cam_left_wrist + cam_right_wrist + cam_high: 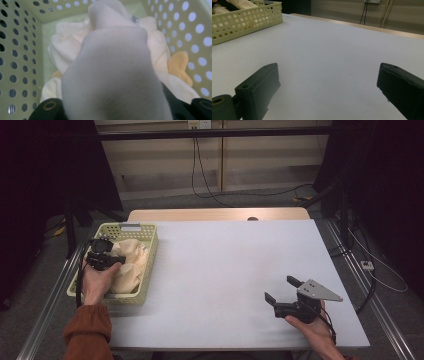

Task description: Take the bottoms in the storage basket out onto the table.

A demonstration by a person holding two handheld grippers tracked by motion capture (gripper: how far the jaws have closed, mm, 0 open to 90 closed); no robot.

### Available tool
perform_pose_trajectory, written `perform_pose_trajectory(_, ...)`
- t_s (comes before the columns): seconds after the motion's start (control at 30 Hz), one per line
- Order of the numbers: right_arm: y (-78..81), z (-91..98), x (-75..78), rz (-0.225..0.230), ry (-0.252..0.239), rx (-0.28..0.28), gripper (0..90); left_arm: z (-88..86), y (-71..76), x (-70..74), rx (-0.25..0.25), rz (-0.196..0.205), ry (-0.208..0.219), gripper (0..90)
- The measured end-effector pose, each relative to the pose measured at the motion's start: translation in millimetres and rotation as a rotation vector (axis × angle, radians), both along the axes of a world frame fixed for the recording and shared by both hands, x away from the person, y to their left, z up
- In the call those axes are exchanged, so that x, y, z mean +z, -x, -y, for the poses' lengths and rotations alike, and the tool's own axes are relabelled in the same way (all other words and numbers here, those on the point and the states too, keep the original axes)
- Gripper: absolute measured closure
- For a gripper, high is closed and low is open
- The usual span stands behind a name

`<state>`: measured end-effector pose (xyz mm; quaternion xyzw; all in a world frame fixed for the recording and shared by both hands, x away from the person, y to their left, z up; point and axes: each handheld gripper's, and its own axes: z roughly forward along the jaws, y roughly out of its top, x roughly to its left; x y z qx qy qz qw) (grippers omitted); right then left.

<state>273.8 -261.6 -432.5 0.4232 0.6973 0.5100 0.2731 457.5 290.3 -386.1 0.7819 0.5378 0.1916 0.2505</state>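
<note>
Cream ribbed cloth (112, 70) bunches between your left gripper (101, 259), clamped tight in the basket (150, 257); your right gripper (284, 293) gapes empty.

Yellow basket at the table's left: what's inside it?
The basket holds a heap of cream cloth, gripped by the left gripper, plus an orange-yellow piece. Anything beneath the heap is covered.

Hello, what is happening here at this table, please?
A person works with a hand-held tool in each hand. The left tool is down in the pale green perforated basket, shut on a fold of the cream cloth lying there. The right tool rests open over the bare white table, holding nothing. The cloth is not yet out of the basket.
</note>
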Motion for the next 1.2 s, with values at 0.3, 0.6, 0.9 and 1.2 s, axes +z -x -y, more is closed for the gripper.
perform_pose_trajectory(0.3, -0.1, 0.0, 0.0, -0.001, -0.002, 0.001, 4.1, -1.9, 4.5, 7.1, 0.012, 0.078, 0.052, 75.2)
perform_pose_trajectory(0.6, -0.2, 0.0, 0.1, 0.000, -0.002, 0.001, 4.1, -5.2, 8.7, 13.9, 0.008, 0.136, 0.093, 75.3)
perform_pose_trajectory(0.9, -0.4, 0.0, 0.0, -0.002, -0.002, 0.000, 4.2, -8.9, 12.6, 19.6, 0.013, 0.192, 0.125, 75.4)
perform_pose_trajectory(1.2, -0.4, 0.1, 0.0, -0.002, -0.002, 0.000, 4.1, -13.0, 16.9, 25.3, 0.020, 0.240, 0.173, 75.4)
